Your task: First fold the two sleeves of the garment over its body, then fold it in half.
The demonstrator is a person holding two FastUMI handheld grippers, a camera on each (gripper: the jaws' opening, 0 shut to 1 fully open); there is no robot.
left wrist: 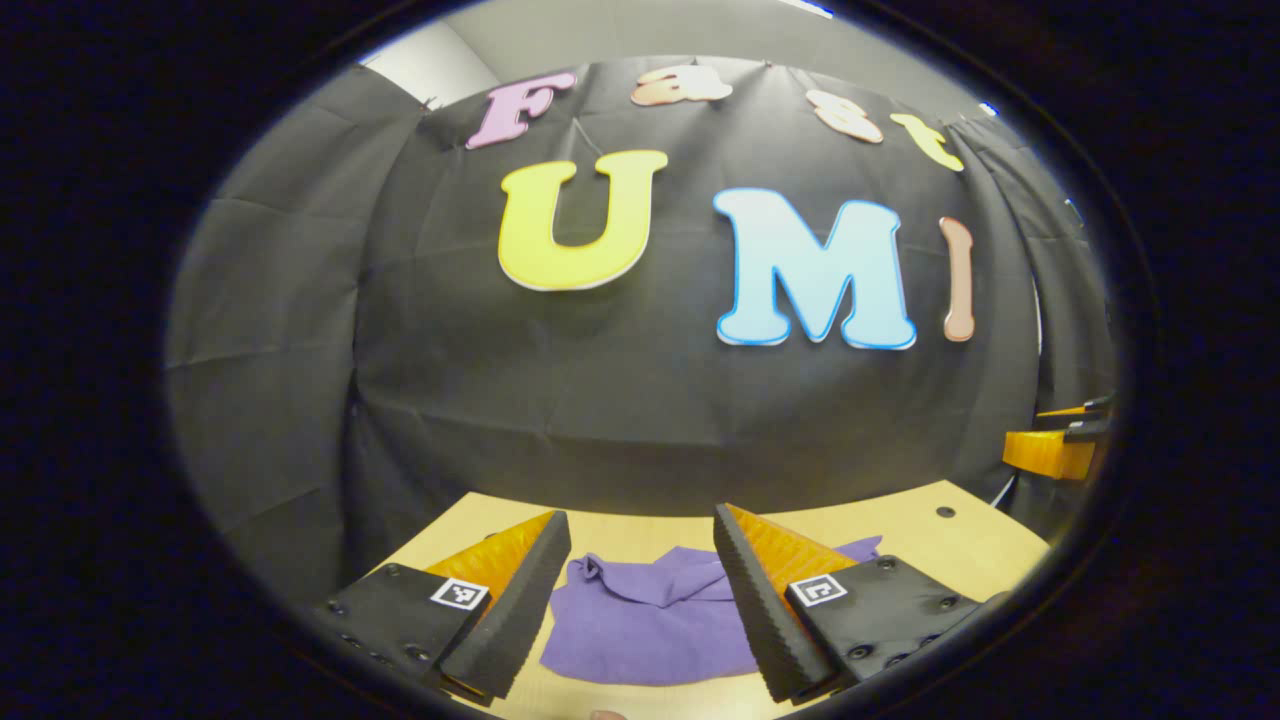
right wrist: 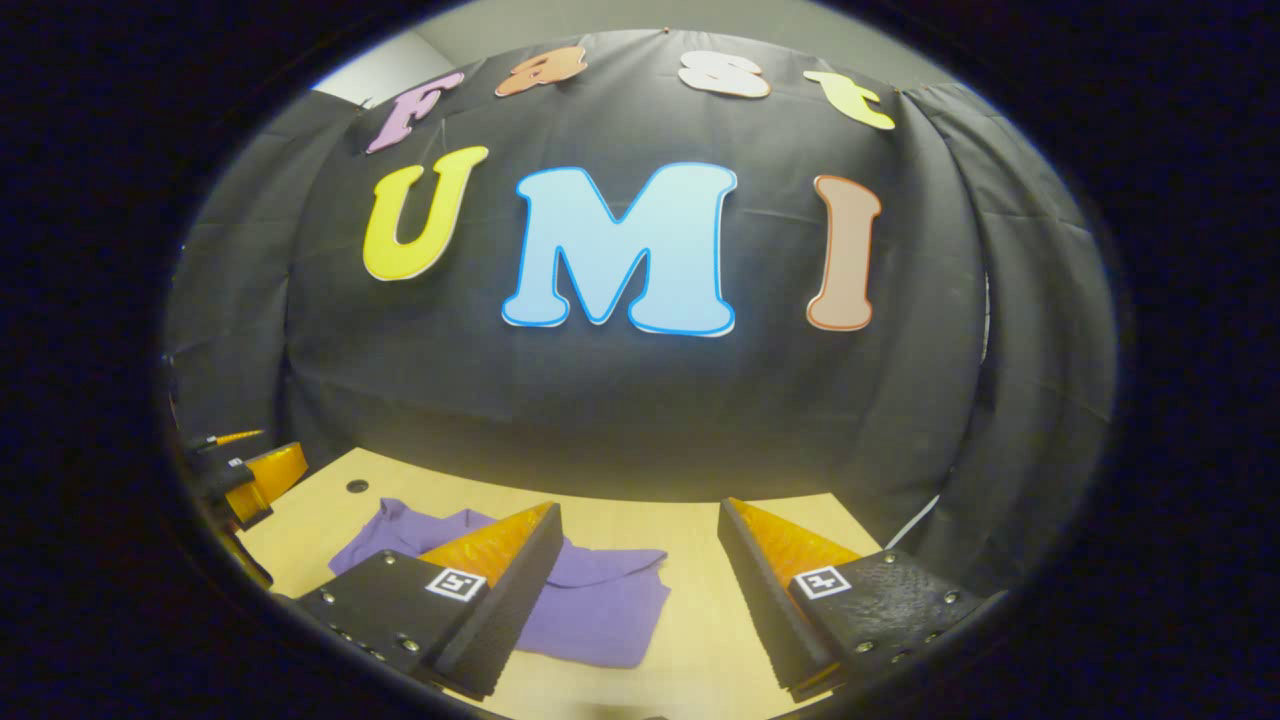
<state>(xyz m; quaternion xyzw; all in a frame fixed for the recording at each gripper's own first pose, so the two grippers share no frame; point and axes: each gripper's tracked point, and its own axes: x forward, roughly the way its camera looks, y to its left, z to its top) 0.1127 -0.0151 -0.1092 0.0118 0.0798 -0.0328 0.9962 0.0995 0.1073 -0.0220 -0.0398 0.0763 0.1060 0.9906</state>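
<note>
A purple garment (left wrist: 650, 615) lies flat on the light wooden table (left wrist: 960, 545), folded into a compact shape with a crumpled upper edge. In the left gripper view my left gripper (left wrist: 640, 590) hovers above it, open, with nothing between the fingers. The right gripper view has the same garment (right wrist: 590, 600) lying to the lower left, partly hidden behind one finger. My right gripper (right wrist: 640, 590) is open and empty above the table (right wrist: 700, 600), to the right of the cloth. Each view catches the other gripper at its edge: the right one (left wrist: 1060, 445) and the left one (right wrist: 240, 470).
The booth's black cloth wall rises right behind the table's far edge. A small dark hole (left wrist: 944, 511) marks the tabletop near its far right corner, seen also as a hole (right wrist: 357, 486) beside the garment. A white cable (right wrist: 915, 520) hangs at the right.
</note>
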